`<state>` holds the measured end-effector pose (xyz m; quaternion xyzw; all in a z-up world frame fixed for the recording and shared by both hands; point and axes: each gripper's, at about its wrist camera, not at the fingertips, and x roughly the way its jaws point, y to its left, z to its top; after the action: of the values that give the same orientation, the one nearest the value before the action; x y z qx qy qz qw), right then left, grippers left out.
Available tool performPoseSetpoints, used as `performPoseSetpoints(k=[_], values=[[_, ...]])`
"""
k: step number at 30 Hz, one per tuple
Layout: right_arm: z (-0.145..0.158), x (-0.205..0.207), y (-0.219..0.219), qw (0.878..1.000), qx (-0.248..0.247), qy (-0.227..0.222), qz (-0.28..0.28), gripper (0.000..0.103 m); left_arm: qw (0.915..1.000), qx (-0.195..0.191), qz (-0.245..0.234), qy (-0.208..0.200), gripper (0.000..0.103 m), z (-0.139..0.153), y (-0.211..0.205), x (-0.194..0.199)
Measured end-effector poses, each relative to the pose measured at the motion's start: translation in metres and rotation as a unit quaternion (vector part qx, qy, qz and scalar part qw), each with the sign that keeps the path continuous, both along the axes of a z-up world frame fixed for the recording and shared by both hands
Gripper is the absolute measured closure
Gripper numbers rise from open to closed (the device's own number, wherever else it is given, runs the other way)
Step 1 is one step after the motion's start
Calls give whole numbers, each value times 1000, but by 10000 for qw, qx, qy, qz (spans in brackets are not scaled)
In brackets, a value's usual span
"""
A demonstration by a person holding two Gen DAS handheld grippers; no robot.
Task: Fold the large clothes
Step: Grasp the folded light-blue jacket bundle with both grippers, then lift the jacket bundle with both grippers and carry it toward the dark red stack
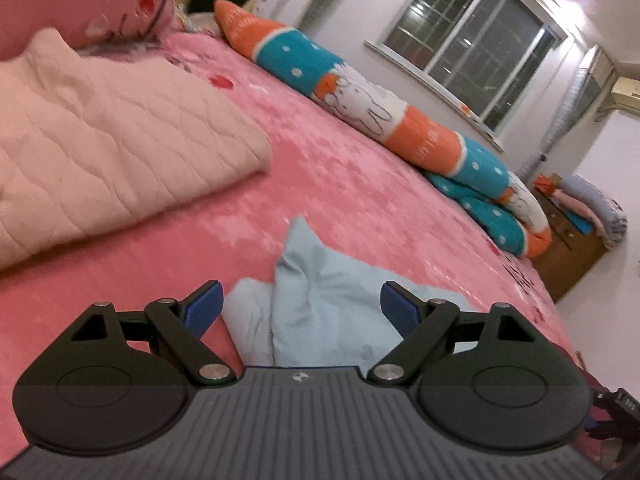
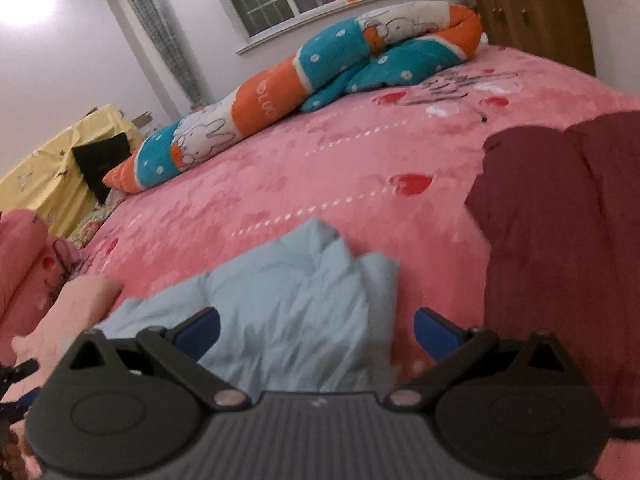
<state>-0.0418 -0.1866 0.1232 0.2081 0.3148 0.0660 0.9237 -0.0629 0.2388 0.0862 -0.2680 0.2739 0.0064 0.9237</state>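
Observation:
A crumpled light blue garment (image 1: 320,304) lies on the pink bed cover (image 1: 360,184). My left gripper (image 1: 300,304) is open, its blue pads (image 1: 204,304) on either side of the garment's raised folds, not closed on it. In the right wrist view the same light blue garment (image 2: 288,304) lies bunched in front of my right gripper (image 2: 316,330), which is open and empty just above it. A dark maroon garment (image 2: 560,240) lies on the bed to the right.
A folded pale pink quilted item (image 1: 112,148) lies at the left. A long orange and teal rabbit bolster (image 1: 360,92) runs along the far bed edge, below a window (image 1: 480,48). A wooden cabinet (image 1: 572,248) stands past the bed's corner. Yellow cloth (image 2: 52,168) lies far left.

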Motion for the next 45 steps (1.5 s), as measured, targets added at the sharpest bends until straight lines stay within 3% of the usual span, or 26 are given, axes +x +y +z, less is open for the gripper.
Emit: performPoseSetpoints(k=[5, 16, 21, 31, 33, 45], values=[[-5, -11, 3, 9999, -24, -28, 118, 1, 9982, -498, -281, 177, 0, -17, 6, -1], [-30, 4, -24, 9963, 804, 63, 310, 1, 9869, -1456, -494, 496, 0, -45, 7, 17], [-41, 12, -26, 9961, 768, 107, 418, 1, 9859, -1385, -628, 692, 0, -56, -6, 33], [-57, 28, -19, 9962, 547, 120, 663, 1, 9857, -1418, -582, 696, 0, -59, -13, 38], [-59, 32, -18, 9950, 633, 115, 763, 1, 9854, -1443, -575, 691, 0, -57, -4, 20], [-71, 46, -27, 9824, 1567, 206, 996, 0, 9867, -1370, -551, 674, 0, -53, -10, 20]])
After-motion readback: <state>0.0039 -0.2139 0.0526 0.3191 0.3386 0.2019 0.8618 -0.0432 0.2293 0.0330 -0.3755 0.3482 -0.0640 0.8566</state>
